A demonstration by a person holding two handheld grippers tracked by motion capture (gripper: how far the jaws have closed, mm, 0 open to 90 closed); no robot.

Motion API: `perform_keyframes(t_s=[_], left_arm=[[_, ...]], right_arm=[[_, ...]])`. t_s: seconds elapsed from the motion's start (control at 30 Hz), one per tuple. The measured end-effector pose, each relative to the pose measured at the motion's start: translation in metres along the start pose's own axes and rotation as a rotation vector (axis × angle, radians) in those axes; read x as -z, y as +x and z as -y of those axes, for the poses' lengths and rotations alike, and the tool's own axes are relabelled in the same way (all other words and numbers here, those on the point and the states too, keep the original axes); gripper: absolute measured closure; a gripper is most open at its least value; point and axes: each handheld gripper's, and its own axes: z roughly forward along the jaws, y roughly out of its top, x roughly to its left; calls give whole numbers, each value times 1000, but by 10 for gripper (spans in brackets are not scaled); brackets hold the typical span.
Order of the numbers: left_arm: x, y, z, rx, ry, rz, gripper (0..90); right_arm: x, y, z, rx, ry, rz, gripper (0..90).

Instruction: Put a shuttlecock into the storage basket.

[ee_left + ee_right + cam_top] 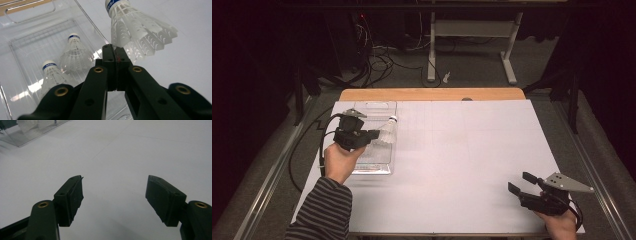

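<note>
A white shuttlecock with a blue-banded cork hangs over the right wall of a clear plastic bin. My left gripper is shut on the edge of its feather skirt. Two more shuttlecocks lie inside the bin, one farther back and one nearer. From the high view, the left gripper holds the shuttlecock above the bin at the table's left. My right gripper rests near the front right corner, open with nothing between its jaws.
A white sheet covers the table, with a wooden strip along the far edge. Beyond it stand white desk legs and loose cables on the dark floor.
</note>
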Motion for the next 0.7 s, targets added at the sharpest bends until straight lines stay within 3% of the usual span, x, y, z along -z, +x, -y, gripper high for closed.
perform_keyframes(t_s=[0.7], left_arm=[[-9,26,-4,86,11,-49,896]], right_arm=[[0,0,0,1,0,0,306]])
